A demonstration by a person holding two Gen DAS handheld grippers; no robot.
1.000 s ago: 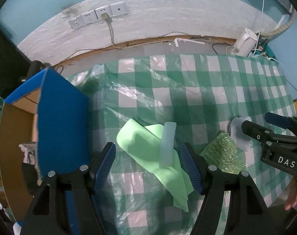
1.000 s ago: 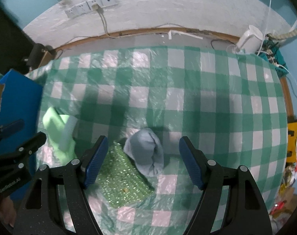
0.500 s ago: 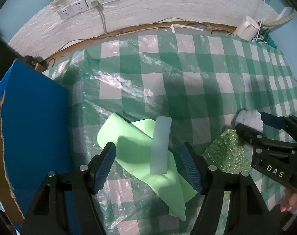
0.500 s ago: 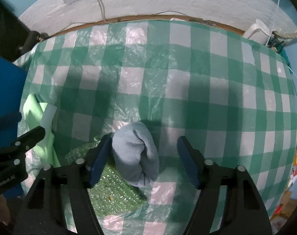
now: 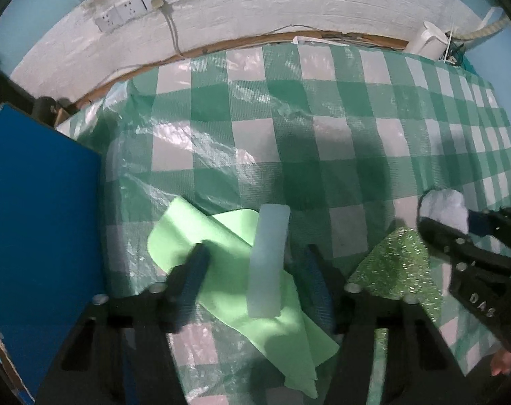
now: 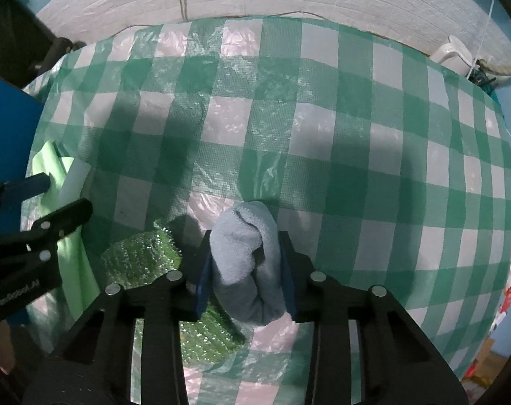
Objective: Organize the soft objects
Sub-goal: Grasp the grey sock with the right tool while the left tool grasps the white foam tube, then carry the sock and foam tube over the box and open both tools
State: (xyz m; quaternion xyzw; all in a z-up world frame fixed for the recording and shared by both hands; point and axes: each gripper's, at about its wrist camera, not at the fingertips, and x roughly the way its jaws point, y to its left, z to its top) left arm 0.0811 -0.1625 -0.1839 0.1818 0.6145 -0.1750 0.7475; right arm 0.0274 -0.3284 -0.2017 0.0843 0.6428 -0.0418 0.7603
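Green-checked plastic covers the table [image 5: 322, 135]; a blue-grey cloth [image 6: 245, 256] is being clamped by the closing right gripper [image 6: 243, 266], while the closing left gripper [image 5: 255, 270] straddles a white foam strip [image 5: 268, 263], untouched; lifting is judged next

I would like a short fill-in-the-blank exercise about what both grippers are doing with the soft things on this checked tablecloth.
1. The right gripper is closing on a rolled ____ towel.
2. The white foam strip lies on top of the light green ____.
3. The left gripper is closing with the white foam ____ between its fingers.
4. The glittery green sponge cloth lies to the ____ of the towel in the right wrist view.

Missing words: grey-blue; cloth; strip; left
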